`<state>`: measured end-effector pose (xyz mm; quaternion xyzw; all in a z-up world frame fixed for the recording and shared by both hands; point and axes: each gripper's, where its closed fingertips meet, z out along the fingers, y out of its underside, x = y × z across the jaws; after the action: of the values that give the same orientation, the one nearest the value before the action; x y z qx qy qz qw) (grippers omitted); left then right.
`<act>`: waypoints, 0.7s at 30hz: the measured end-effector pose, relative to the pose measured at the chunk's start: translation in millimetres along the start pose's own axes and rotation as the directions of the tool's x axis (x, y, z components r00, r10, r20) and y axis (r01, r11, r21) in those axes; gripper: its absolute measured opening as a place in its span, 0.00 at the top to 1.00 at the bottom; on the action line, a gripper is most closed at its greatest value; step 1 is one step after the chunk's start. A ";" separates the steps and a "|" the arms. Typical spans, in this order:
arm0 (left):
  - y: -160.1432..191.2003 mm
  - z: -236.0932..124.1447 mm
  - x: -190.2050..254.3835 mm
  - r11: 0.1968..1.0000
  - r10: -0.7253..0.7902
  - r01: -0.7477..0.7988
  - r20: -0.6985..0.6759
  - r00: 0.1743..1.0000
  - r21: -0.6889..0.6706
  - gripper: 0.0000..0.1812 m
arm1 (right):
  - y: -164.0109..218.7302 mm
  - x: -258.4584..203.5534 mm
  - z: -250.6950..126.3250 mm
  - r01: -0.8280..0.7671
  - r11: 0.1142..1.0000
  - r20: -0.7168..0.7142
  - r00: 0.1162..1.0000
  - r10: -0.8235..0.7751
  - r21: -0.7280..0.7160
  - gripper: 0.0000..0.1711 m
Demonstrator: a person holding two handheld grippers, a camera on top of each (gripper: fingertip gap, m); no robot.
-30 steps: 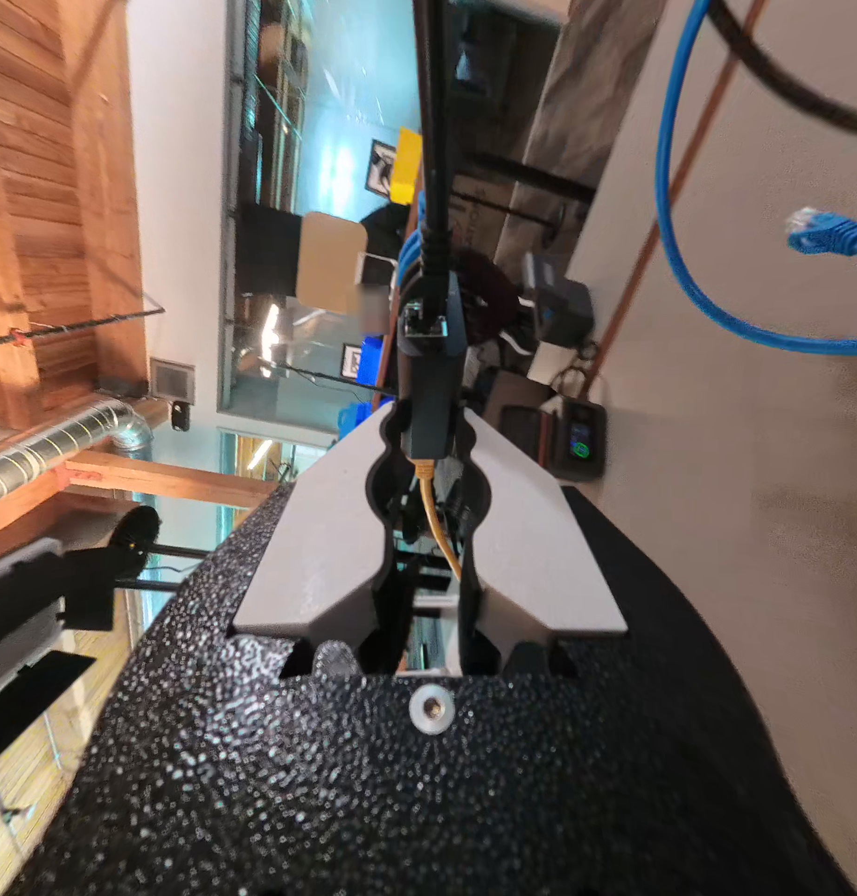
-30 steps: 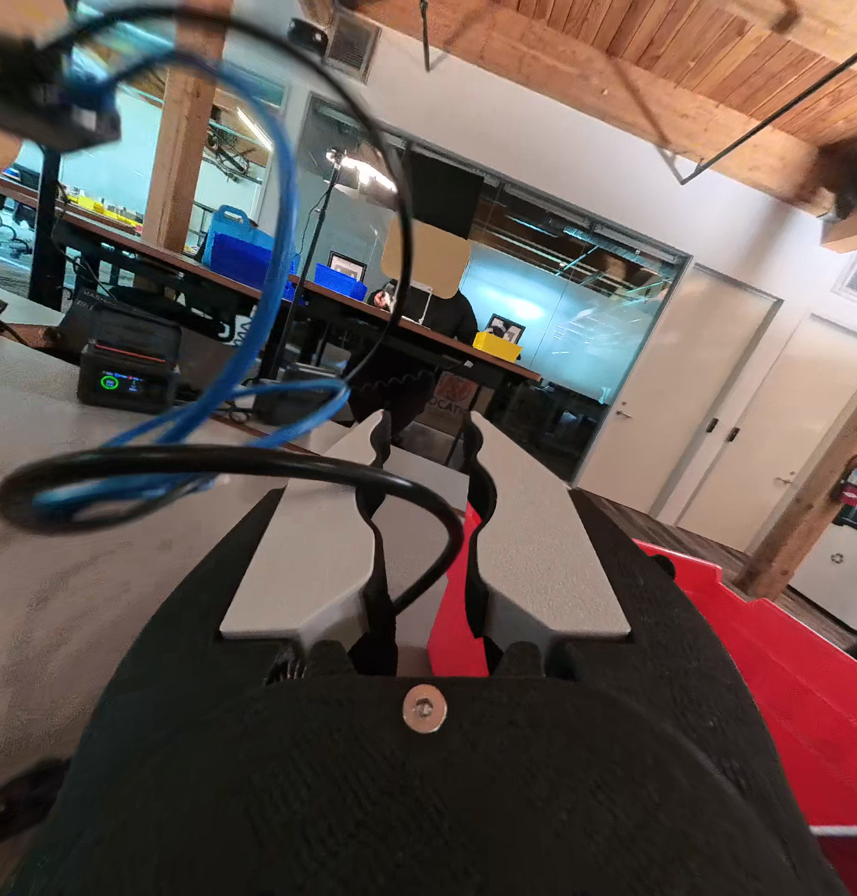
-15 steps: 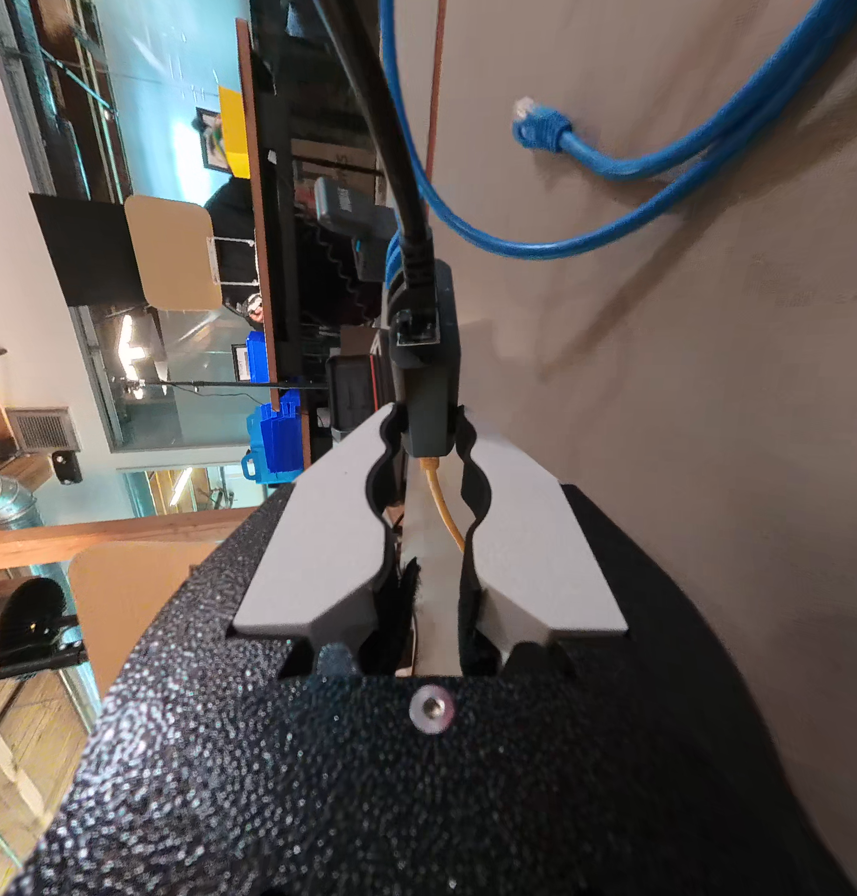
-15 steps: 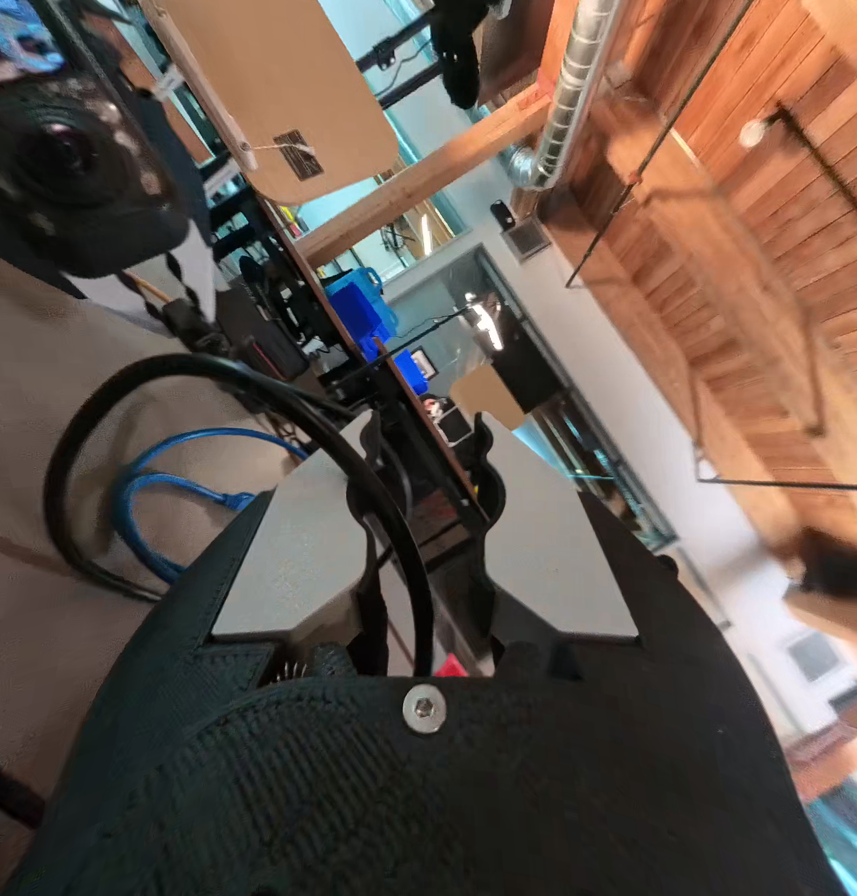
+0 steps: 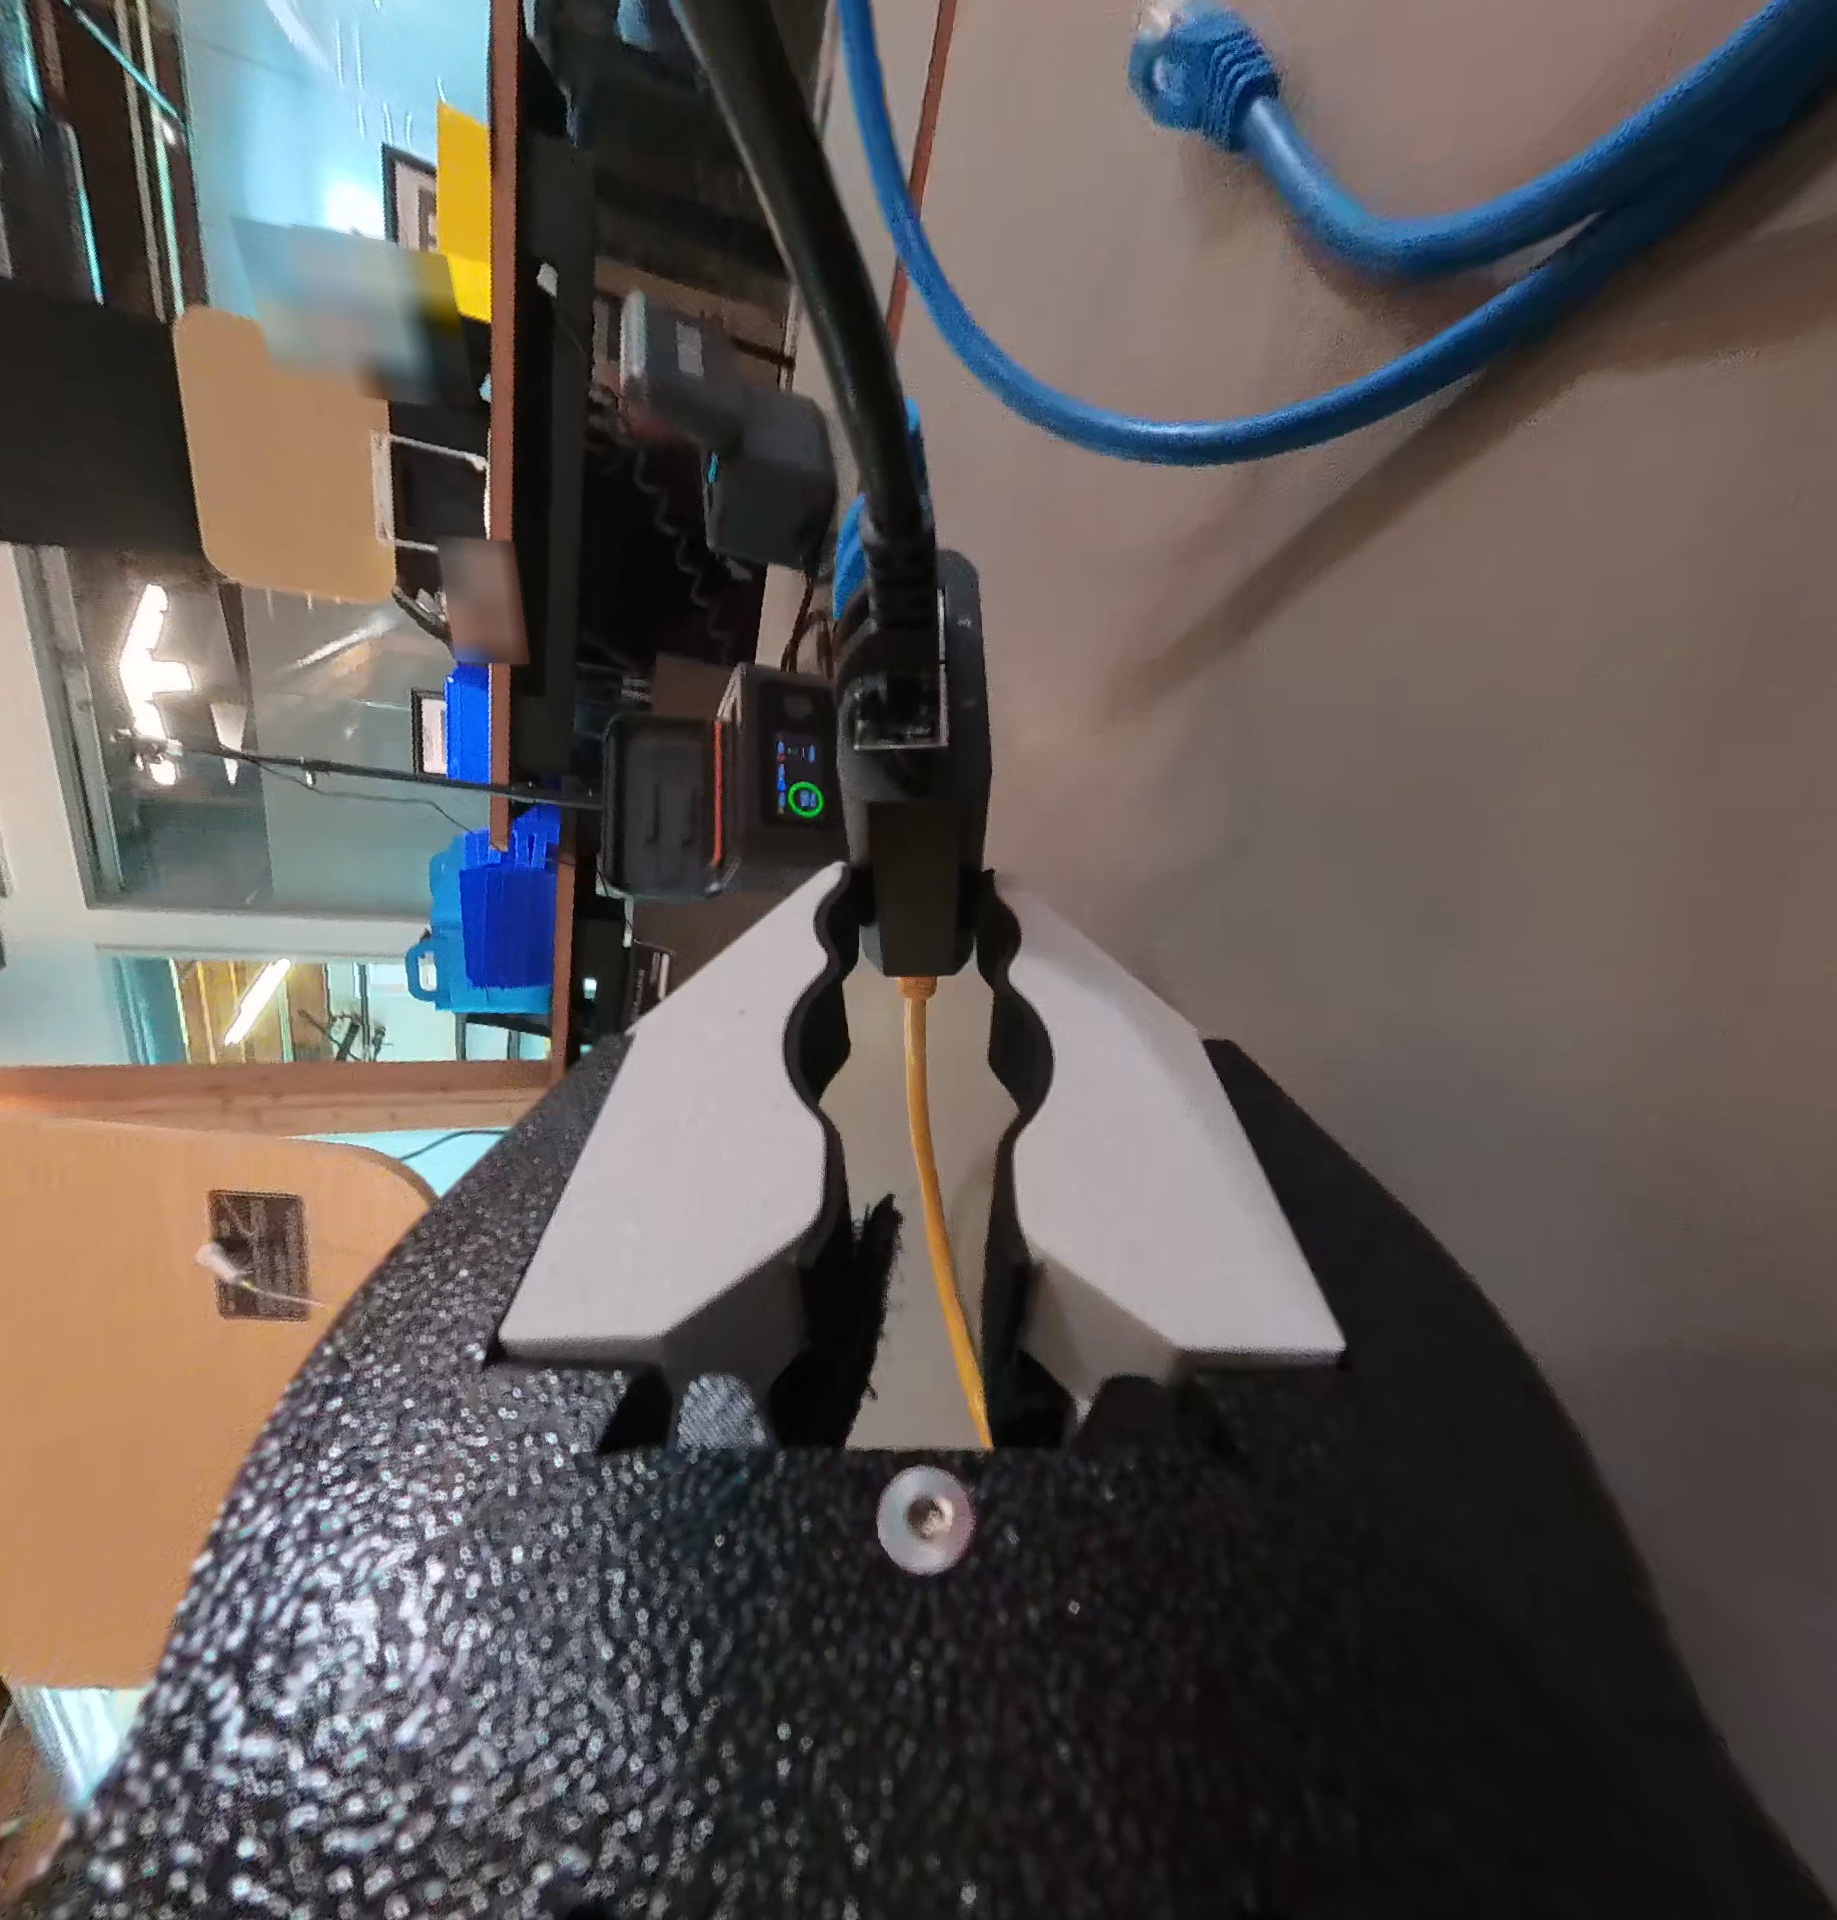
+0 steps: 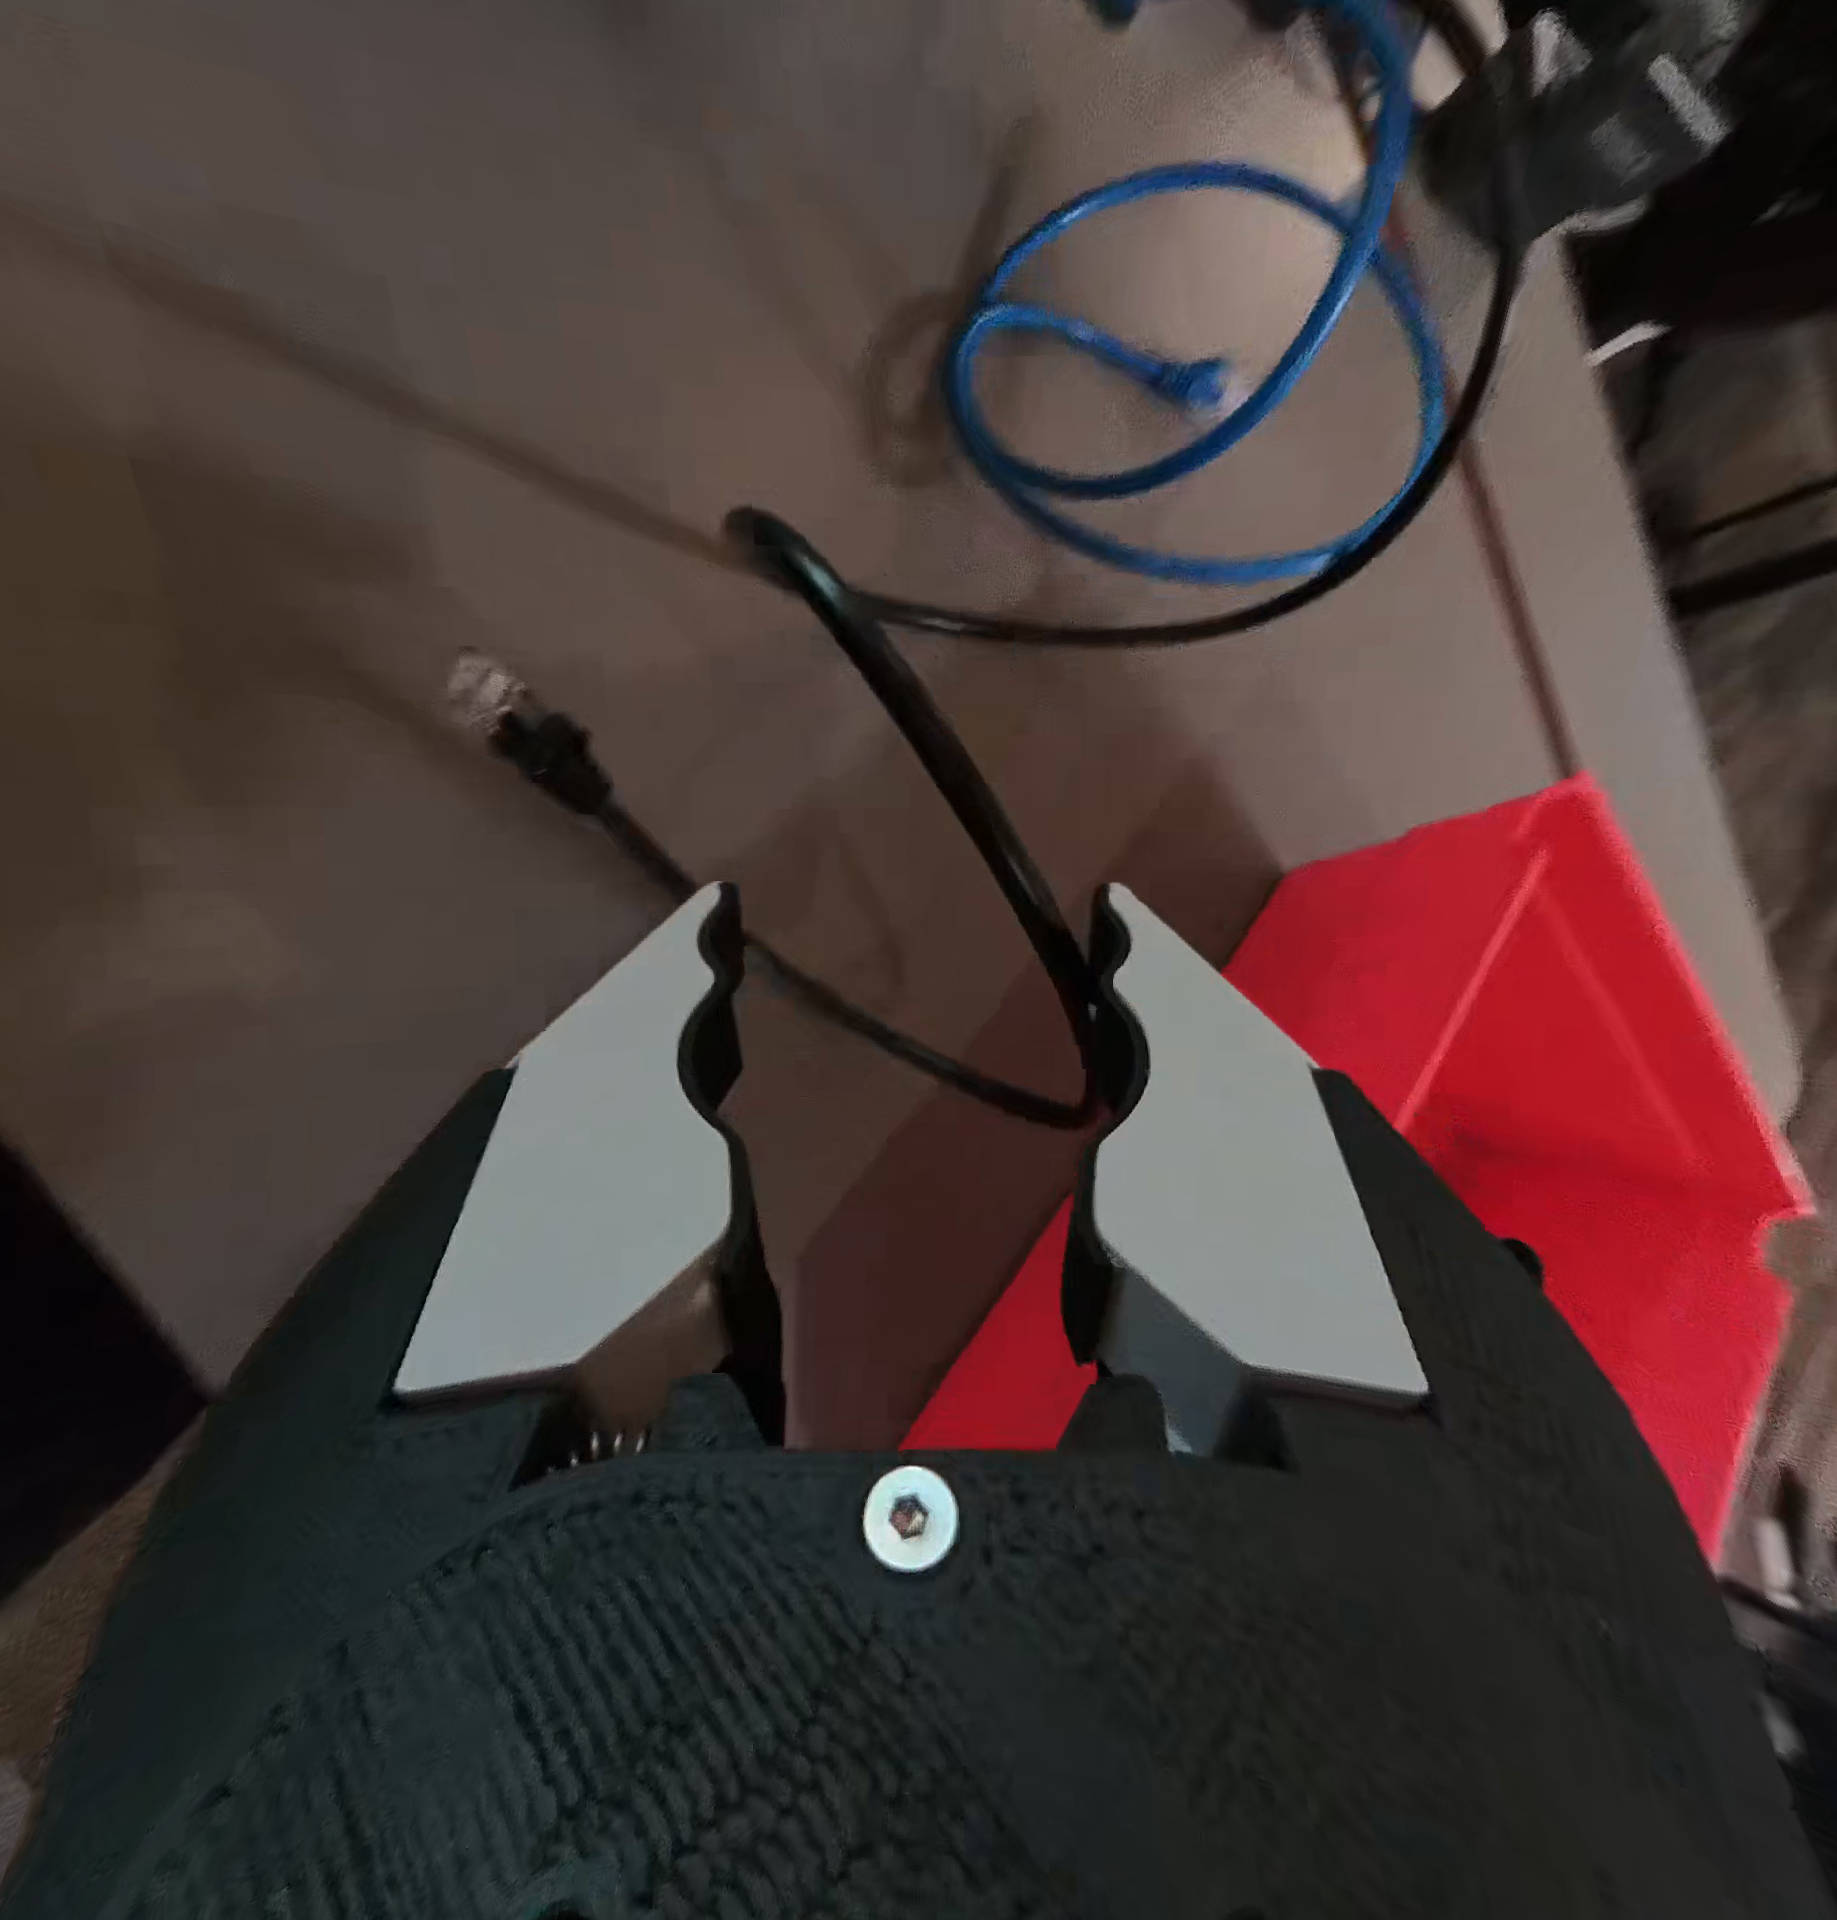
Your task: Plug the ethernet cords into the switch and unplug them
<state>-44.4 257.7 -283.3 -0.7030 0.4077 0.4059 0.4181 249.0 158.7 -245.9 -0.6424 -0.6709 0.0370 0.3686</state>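
Note:
My left gripper (image 5: 916, 894) is shut on the near end of the dark grey switch (image 5: 924, 748) and holds it just beside the beige table (image 5: 1465, 935). A black cord (image 5: 862, 416) and a blue cord (image 5: 997, 343) are plugged into the switch's far ports. A thin yellow wire (image 5: 929, 1143) leaves the switch's near end. The blue cord's free plug (image 5: 1200, 83) lies on the table. My right gripper (image 6: 914, 899) is open above the table (image 6: 374, 416). A loop of the black cord (image 6: 955, 790) passes between its fingers, against the right one. The black plug (image 6: 540, 738) lies loose.
A red bin (image 6: 1465, 1039) stands at the table edge right of my right gripper. The blue cord coil (image 6: 1205, 416) lies farther out. A black power station (image 5: 727, 790) with a lit screen and blue bins (image 5: 498, 914) stand behind the switch. The gap from one gripper's tips to the other's is roughly 30 cm.
My right gripper has opened wide and swung down to face the table, with the black cord now loose between its fingers. My left gripper still holds the switch, now closer to the table.

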 end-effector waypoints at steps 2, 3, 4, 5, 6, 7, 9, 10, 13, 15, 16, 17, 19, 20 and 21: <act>6.9 5.5 -0.6 1.000 -0.014 0.014 -0.007 1.000 -0.002 0.89 | 6.7 -14.1 -16.9 -0.086 0.996 0.089 0.992 0.088 -0.020 0.60; 9.2 7.0 0.4 1.000 -0.011 0.011 -0.014 1.000 -0.001 0.89 | 6.2 -20.9 -28.0 -0.136 0.991 0.140 0.981 0.136 -0.010 0.60; 9.9 7.9 1.6 1.000 -0.009 0.009 -0.020 1.000 0.006 0.89 | 2.5 -27.0 -40.6 -0.191 0.981 0.198 0.963 0.184 0.021 0.60; 9.9 8.4 3.4 1.000 -0.005 0.006 -0.028 1.000 0.012 0.89 | -3.0 -31.2 -54.8 -0.252 0.966 0.259 0.939 0.228 0.062 0.60; 10.5 9.6 6.1 1.000 0.000 0.000 -0.035 0.999 0.017 0.89 | -9.2 -32.2 -69.6 -0.312 0.944 0.311 0.912 0.266 0.107 0.59; 10.5 10.3 8.2 1.000 0.005 -0.004 -0.042 0.999 0.021 0.89 | -15.2 -31.6 -84.7 -0.358 0.922 0.355 0.890 0.288 0.149 0.60; 12.4 12.4 10.9 1.000 0.009 -0.008 -0.053 0.999 0.021 0.89 | -27.1 -20.1 -110.6 -0.393 0.884 0.365 0.885 0.289 0.254 0.61; 13.5 13.5 11.8 1.000 0.000 0.002 -0.062 0.998 0.028 0.89 | -34.3 -9.0 -118.7 -0.381 0.869 0.322 0.905 0.280 0.315 0.61; 11.5 11.5 13.0 0.997 -0.040 0.045 -0.087 0.995 0.056 0.89 | -59.8 25.4 -110.0 -0.260 0.880 0.109 0.966 0.236 0.397 0.62; 8.6 8.6 17.2 0.996 -0.040 0.049 -0.110 0.993 0.075 0.89 | -86.6 36.8 -80.8 -0.146 0.903 -0.005 0.987 0.162 0.403 0.61; 6.1 6.0 19.9 0.995 -0.036 0.047 -0.123 0.992 0.087 0.89 | -104.3 37.7 -62.7 -0.100 0.906 -0.035 0.992 0.125 0.410 0.61; 4.1 4.0 21.5 0.995 -0.028 0.040 -0.130 0.991 0.095 0.89 | -123.1 35.6 -43.6 -0.058 0.908 -0.051 0.995 0.087 0.414 0.61; -0.2 0.0 24.5 0.993 -0.014 0.031 -0.142 0.990 0.114 0.89 | -160.0 31.7 -6.0 0.038 0.912 -0.107 0.994 0.006 0.409 0.62; -2.8 -1.5 25.9 0.991 -0.011 0.030 -0.151 0.989 0.127 0.89 | -177.5 29.2 9.9 0.066 0.907 -0.117 0.993 -0.019 0.415 0.63; -5.3 -3.2 27.3 0.989 -0.006 0.029 -0.159 0.987 0.143 0.89 | -194.3 25.6 25.1 0.067 0.900 -0.097 0.995 -0.028 0.430 0.64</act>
<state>-29.6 250.0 -305.8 -0.7044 0.4615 0.3146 0.4380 75.7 158.7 -151.0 -0.5291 -0.6444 0.1473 0.5321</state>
